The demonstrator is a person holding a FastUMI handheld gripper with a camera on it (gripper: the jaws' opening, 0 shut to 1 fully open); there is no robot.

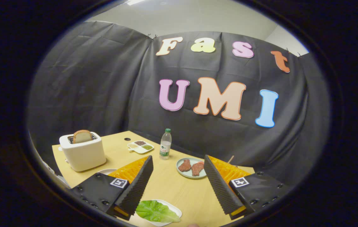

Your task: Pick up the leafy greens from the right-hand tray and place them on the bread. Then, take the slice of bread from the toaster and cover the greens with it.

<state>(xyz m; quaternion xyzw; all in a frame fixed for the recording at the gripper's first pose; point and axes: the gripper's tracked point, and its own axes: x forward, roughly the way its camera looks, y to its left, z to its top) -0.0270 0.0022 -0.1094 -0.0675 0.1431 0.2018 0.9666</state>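
Note:
My gripper (178,157) is open and held above the wooden table (166,186), with nothing between its fingers. A green lettuce leaf (155,211) lies on a white tray (174,208) close below me, between the bases of the two fingers and nearer the left one. Beyond the left finger stands a white toaster (82,154) with a slice of bread (82,136) sticking up out of its slot. A sliver of a white plate (105,171) shows by the toaster, mostly hidden behind the left finger; what lies on it is hidden.
Just ahead of the right finger sits a pale green plate (180,172) with two brown meat pieces (191,167). Farther back stand a clear bottle with a green cap (165,144) and a small divided dish of seasonings (140,146). The black cloth wall closes off the table's far side.

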